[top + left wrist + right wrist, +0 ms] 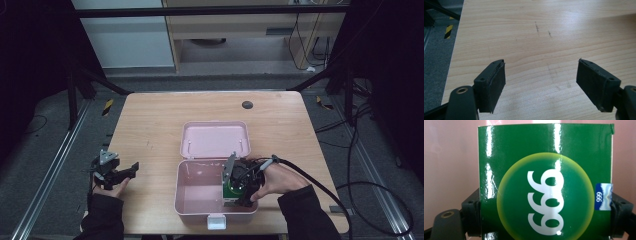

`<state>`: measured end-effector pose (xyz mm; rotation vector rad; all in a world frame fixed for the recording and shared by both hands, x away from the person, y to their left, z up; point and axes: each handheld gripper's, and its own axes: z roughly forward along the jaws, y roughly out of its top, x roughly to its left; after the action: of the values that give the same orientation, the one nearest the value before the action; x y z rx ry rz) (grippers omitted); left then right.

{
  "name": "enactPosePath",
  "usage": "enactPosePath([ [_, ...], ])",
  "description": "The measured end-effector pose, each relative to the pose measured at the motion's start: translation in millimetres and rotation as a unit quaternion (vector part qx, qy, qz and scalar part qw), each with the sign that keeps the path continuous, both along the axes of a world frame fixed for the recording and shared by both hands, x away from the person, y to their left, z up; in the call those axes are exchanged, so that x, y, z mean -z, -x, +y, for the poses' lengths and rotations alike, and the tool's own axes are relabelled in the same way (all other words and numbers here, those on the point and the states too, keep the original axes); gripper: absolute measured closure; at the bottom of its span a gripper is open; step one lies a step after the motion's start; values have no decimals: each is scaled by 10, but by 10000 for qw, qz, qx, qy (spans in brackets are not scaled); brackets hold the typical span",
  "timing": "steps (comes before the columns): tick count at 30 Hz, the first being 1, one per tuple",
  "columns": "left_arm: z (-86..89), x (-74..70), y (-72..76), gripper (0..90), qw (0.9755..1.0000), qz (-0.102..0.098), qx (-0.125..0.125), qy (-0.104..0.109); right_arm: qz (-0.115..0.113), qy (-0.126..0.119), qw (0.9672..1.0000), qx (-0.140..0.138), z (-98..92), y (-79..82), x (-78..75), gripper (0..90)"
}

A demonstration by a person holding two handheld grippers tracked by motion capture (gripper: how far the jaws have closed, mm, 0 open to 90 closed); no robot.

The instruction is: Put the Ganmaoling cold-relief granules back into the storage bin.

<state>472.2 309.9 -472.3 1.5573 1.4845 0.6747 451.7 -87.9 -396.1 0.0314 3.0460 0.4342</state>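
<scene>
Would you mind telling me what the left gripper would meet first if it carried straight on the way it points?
Most likely the bare wooden table: the open left gripper tilts down toward it, with nothing between.

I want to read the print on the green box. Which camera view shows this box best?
The right gripper view shows the green box best: it is close, held between the jaws, with white digits in a yellow circle. In the high view the green box is small, inside the pink case. The left gripper view shows bare table.

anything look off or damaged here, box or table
Nothing stands out. The pink box sits open and square on the table, the right gripper holds the green carton cleanly inside it, and the open left gripper hovers over faint scuffs.
</scene>
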Motion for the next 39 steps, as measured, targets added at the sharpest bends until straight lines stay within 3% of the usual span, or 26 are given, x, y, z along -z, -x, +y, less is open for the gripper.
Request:
enactPosePath([
  [10, 0, 3, -1, 224, 10000, 7, 8, 2, 6, 192, 9998, 36, 22, -24, 57, 135],
  [13, -1, 3, -2, 224, 10000, 5, 8, 5, -16, 136, 9999, 78, 15, -24, 44, 121],
  [17, 0, 1, -1, 224, 10000, 6, 4, 3, -113, -292, 9993, 209, -54, -9, -109, 118],
  [18, 0, 1, -1, 224, 10000, 4, 3, 3, -113, -292, 9993, 209, -54, -9, -109, 118],
  [23, -2, 0, 0, 226, 10000, 9, 2, 1, -384, -971, 9934, 475, -193, 20, -326, 136],
  [25, -3, -1, 2, 227, 10000, -4, -6, 16, -451, -1068, 9918, 542, -219, 19, -361, 139],
  [28, 2, -3, 3, 229, 10000, -10, -11, 14, -660, -1329, 9859, 774, -300, 15, -453, 141],
  [29, 2, -3, 3, 230, 10000, -9, -13, 14, -852, -1475, 9808, 954, -366, 10, -522, 142],
  [32, 1, -6, 5, 233, 10000, -13, -10, 17, -1020, -1849, 9700, 1206, -466, 11, -590, 147],
  [33, 1, -6, 5, 236, 10000, -13, -10, 17, -1020, -1849, 9700, 1206, -466, 11, -590, 147],
  [34, 0, -6, 5, 240, 10000, -12, -5, 15, -1143, -2139, 9591, 1461, -560, 2, -622, 140],
  [35, -1, -6, 5, 242, 10000, -12, 0, 15, -1240, -2210, 9543, 1587, -605, -3, -631, 123],
  [36, -1, -6, 5, 246, 10000, -12, 0, 15, -1240, -2210, 9543, 1587, -605, -3, -631, 123],
  [37, -4, -5, 6, 250, 10000, -8, 9, 11, -1380, -2363, 9438, 1853, -699, -11, -633, 123],
  [38, -6, -4, 6, 252, 10000, -6, 11, 13, -1435, -2446, 9381, 1989, -745, -13, -629, 118],
  [39, -6, -4, 6, 255, 10000, -6, 11, 13, -1435, -2446, 9381, 1989, -745, -13, -629, 118],
])
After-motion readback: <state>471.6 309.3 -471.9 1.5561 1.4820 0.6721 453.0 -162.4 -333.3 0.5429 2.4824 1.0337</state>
